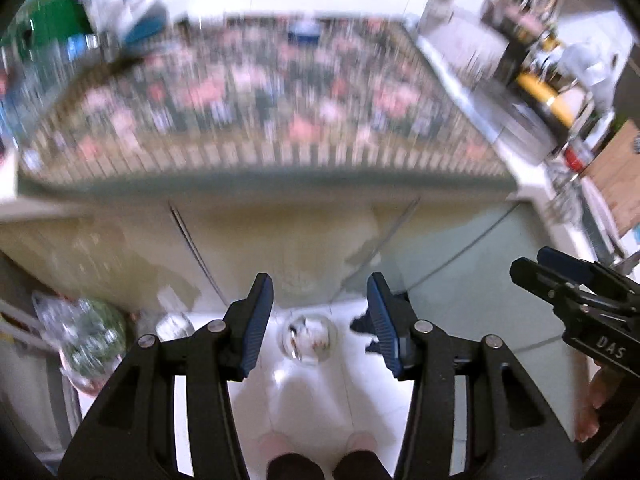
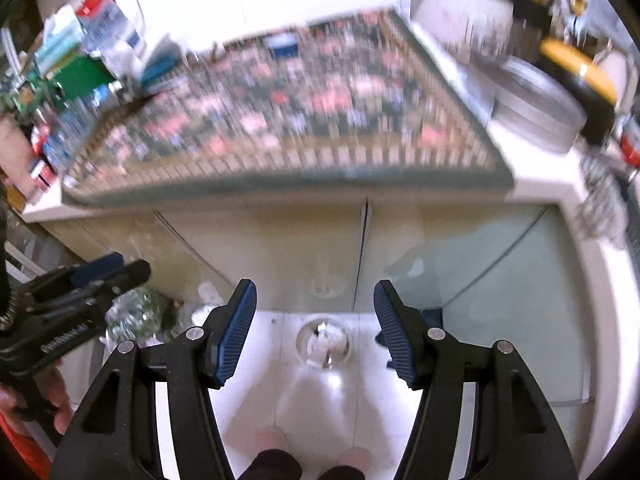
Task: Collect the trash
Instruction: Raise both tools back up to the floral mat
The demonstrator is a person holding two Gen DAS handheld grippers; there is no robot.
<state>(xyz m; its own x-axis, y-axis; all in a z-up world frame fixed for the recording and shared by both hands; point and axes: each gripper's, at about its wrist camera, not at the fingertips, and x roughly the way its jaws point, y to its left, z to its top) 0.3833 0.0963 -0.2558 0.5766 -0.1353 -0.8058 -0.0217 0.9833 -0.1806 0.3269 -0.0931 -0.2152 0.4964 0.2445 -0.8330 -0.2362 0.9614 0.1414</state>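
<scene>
Two views, both blurred; left wrist: left gripper (image 1: 320,304) released, empty, round clear trash bin (image 1: 309,339) on white floor (image 1: 312,396) below the floral-clothed counter (image 1: 256,120), mouth facing up; right wrist: right gripper (image 2: 315,312) released, empty, same bin (image 2: 323,344) between its fingers, left gripper (image 2: 106,268) at left.

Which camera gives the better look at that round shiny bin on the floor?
The right wrist view: the round bin sits nearly centred between the open gripper fingers, its white contents visible. The left wrist view also shows it, similarly framed, but somewhat blurrier.
</scene>
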